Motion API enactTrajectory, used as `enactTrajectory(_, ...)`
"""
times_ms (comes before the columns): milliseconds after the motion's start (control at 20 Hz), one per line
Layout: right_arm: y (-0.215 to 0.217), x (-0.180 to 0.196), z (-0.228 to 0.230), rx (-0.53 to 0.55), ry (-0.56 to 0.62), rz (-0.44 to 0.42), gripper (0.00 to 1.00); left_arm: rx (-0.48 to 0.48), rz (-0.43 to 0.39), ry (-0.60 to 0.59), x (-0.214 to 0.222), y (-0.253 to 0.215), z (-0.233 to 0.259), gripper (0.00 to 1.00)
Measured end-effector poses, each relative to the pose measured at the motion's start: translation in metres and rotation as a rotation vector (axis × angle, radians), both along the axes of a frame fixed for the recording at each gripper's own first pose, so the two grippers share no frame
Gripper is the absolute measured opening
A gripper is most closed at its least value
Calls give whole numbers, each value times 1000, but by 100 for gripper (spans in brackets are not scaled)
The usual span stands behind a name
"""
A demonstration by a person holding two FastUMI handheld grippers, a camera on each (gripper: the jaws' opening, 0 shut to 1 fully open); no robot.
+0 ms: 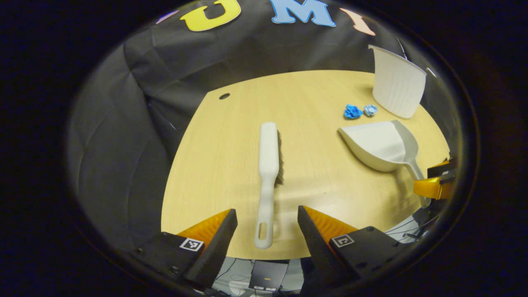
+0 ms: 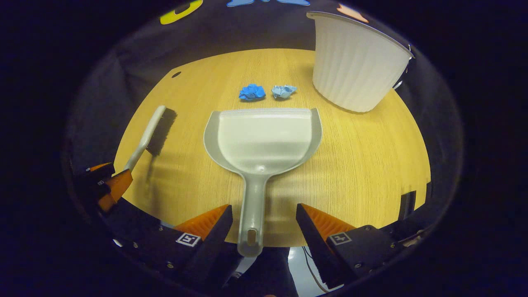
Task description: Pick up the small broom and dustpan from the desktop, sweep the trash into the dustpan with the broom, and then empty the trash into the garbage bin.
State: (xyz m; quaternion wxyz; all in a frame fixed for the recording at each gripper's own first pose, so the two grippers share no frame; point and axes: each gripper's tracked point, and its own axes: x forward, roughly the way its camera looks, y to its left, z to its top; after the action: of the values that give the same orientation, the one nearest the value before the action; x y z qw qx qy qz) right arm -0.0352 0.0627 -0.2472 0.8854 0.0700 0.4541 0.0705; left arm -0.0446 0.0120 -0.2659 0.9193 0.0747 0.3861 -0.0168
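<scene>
A small white broom (image 1: 268,165) with dark bristles lies on the wooden desktop (image 1: 231,136), handle toward me. My left gripper (image 1: 267,216) stands open, its fingers on either side of the handle end without touching it. In the right gripper view a pale dustpan (image 2: 264,140) lies flat, its handle (image 2: 252,214) running between the fingers of my open right gripper (image 2: 264,212). Two crumpled blue paper balls (image 2: 252,92) (image 2: 283,91) sit just beyond the pan's mouth. The broom (image 2: 154,130) lies at the left there, with the left gripper (image 2: 108,185) at its handle.
A white ribbed garbage bin (image 2: 354,66) stands at the back right of the desktop, beyond the paper balls. A small dark hole (image 1: 224,96) marks the table's far left. The near table edge lies just under both grippers, with cables (image 1: 264,276) below.
</scene>
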Motion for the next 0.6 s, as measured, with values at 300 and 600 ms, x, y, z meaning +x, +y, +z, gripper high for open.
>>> enactTrajectory(300,8,7,-14,-25,56,28,97,46,-6,55,11,2,-23,100)
enactTrajectory(600,8,9,-21,-12,103,4,97,57,0,126,24,9,-47,84)
